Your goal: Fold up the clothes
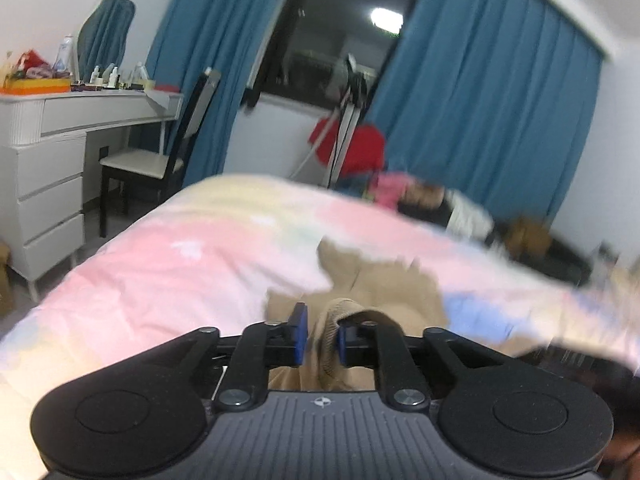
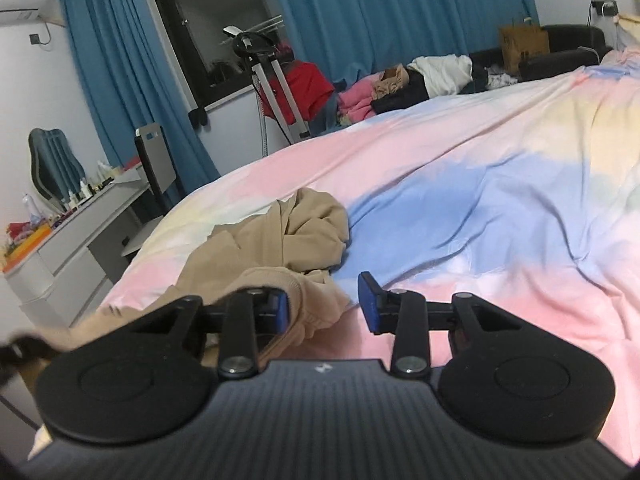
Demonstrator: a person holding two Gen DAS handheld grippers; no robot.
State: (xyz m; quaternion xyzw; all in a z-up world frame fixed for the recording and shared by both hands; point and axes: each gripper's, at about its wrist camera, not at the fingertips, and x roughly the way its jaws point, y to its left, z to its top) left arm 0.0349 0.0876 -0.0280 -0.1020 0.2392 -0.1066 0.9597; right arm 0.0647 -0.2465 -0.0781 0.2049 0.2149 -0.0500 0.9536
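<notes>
A beige garment lies crumpled on the pastel pink, blue and yellow bed cover. In the left wrist view, which is blurred, the same garment runs from the bed into my left gripper. Its ribbed hem stands between the blue pads and drapes over the right one, while the jaws stand a little apart. My right gripper is open wide just above the cover. A ribbed edge of the garment rests against its left pad, and its right pad hangs free.
A white dresser with bottles and a dark chair stand left of the bed. Beyond the far bed edge are a pile of clothes, a red garment on a metal stand, a paper bag and blue curtains.
</notes>
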